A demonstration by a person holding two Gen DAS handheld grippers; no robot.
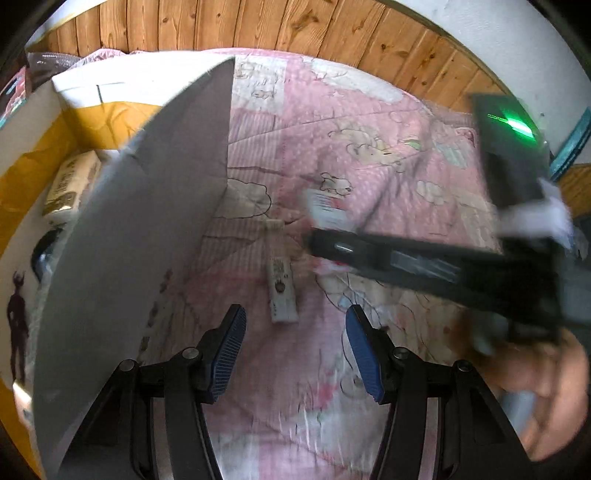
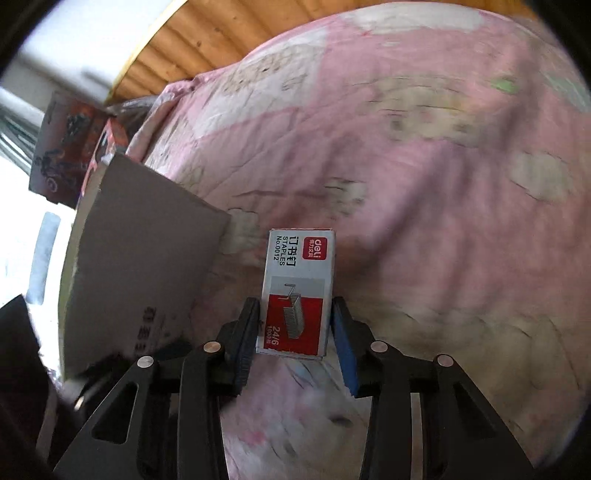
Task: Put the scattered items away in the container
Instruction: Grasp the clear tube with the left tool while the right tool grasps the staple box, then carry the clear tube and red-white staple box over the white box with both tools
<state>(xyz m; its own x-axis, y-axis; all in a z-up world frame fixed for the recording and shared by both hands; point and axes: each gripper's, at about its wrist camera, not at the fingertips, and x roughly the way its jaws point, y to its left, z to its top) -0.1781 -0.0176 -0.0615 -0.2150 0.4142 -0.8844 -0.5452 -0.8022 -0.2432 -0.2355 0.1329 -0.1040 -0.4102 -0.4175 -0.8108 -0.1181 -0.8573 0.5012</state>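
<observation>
The cardboard box point(image 1: 122, 236) stands open at the left on the bed, its flap raised; inside lie a beige packet point(image 1: 70, 184) and a dark item too blurred to name. The right gripper point(image 2: 295, 325) clamps a Deli staples box point(image 2: 299, 291) between its pads, above the quilt and beside the box. The left gripper point(image 1: 295, 350) is spread wide and holds nothing; beyond it a white remote control point(image 1: 282, 293) lies on the pink cartoon quilt point(image 1: 369, 155). Wood panelling point(image 1: 258, 26) lines the wall behind.
</observation>
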